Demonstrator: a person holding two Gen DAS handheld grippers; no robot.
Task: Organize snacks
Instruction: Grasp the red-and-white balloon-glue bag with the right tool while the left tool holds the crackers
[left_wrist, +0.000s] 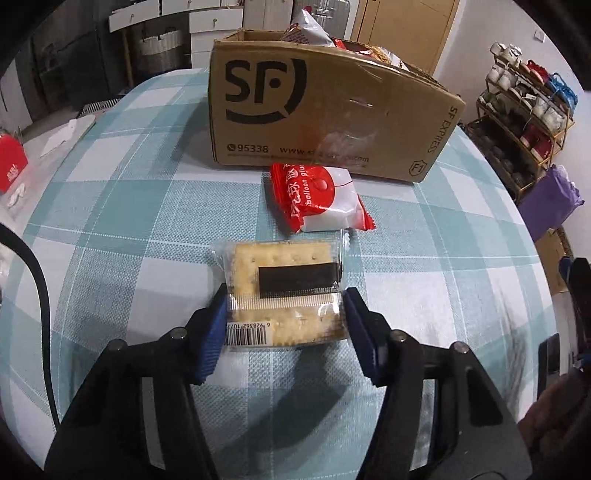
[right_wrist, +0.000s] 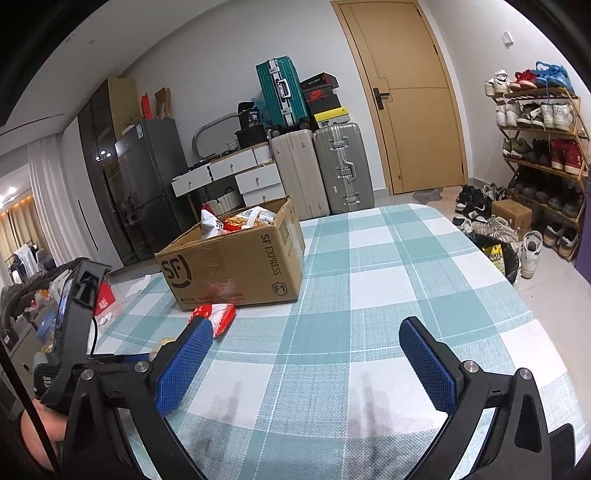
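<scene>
A clear packet of crackers (left_wrist: 280, 280) with a barcode lies on the checked tablecloth (left_wrist: 129, 221). My left gripper (left_wrist: 286, 293) is shut on it, one blue pad against each side edge. Just beyond lies a red and white snack packet (left_wrist: 317, 199), close to the front of a cardboard SF box (left_wrist: 314, 110). In the right wrist view the box (right_wrist: 236, 266) holds several snack bags (right_wrist: 236, 219), and the red and white packet (right_wrist: 218, 315) lies at its foot. My right gripper (right_wrist: 304, 325) hangs open over bare cloth, right of the box, with nothing between its fingers.
A red carton (left_wrist: 11, 162) and white scraps sit off the table's left edge. Beside the table's right edge are a black bin (right_wrist: 498, 258), loose shoes and a shoe rack (right_wrist: 543, 147). Suitcases (right_wrist: 340, 170) and drawers stand behind the box.
</scene>
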